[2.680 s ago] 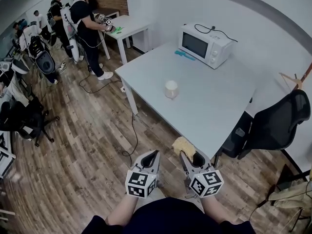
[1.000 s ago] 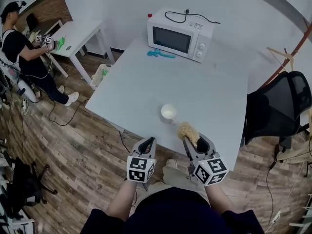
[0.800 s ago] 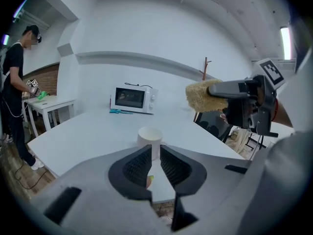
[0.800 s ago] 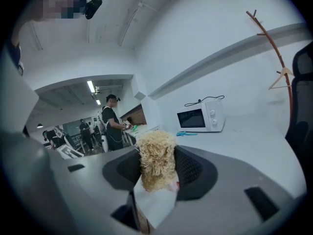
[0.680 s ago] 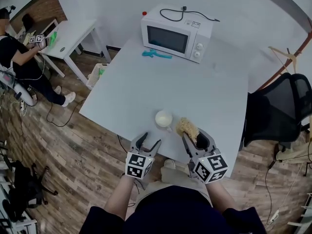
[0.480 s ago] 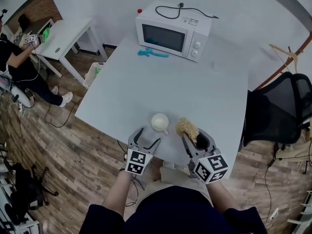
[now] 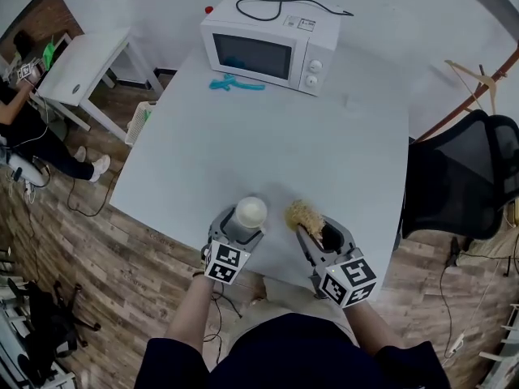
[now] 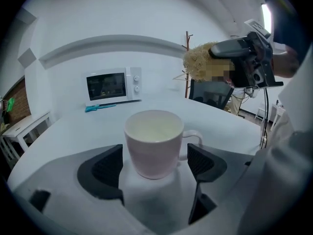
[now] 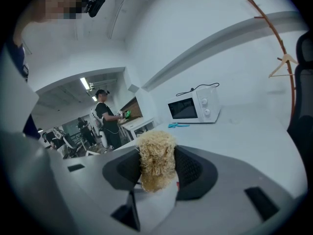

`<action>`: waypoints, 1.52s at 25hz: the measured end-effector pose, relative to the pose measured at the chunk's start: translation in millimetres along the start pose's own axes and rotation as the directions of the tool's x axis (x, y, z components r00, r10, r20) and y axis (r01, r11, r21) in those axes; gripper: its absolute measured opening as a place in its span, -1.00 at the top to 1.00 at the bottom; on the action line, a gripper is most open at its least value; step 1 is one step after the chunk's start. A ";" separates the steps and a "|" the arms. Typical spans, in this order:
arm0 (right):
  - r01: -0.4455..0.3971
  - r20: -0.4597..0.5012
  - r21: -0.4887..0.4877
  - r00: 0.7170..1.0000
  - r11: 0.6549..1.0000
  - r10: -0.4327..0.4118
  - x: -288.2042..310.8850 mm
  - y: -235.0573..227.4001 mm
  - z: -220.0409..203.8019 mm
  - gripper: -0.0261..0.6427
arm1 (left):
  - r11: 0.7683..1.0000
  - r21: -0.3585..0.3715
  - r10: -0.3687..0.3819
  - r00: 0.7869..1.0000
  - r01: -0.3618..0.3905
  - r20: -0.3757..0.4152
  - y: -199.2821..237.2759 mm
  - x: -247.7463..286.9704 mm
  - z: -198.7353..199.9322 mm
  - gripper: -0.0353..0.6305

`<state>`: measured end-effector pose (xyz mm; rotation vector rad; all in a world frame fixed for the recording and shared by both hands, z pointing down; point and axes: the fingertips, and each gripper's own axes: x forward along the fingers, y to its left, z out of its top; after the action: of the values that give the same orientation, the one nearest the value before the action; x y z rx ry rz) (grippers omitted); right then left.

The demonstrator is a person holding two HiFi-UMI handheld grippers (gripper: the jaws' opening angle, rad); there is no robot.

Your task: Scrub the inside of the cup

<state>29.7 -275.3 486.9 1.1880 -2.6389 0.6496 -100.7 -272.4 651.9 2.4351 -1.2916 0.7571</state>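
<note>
Grasp step: left gripper (image 8: 155, 164) jaws are opening wide around the cup (image 8: 154, 142), pads not touching it, well in front of the microwave (image 7: 270, 42). Right gripper (image 9: 156, 169) is clamping the scrubber (image 9: 156, 153). Next, probably: closing squarely on the cup.

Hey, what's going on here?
A person is getting set to scrub a cup standing on the table. The left tool has its jaws opening either side of the cup, not touching it. The right tool grips a yellowish scrubber, held up beside the cup, not inside it.
</note>
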 end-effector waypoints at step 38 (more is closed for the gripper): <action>-0.049 -0.033 -0.037 0.998 0.998 0.048 -9.3 33.3 -30.4 0.39 | 1.000 0.016 -0.023 0.998 0.022 0.062 -27.2 -8.5 16.9 -0.37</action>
<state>10.5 -235.7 500.3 1.0978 -2.6487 0.6183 -76.8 -259.3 633.1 2.4993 -1.2837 0.6929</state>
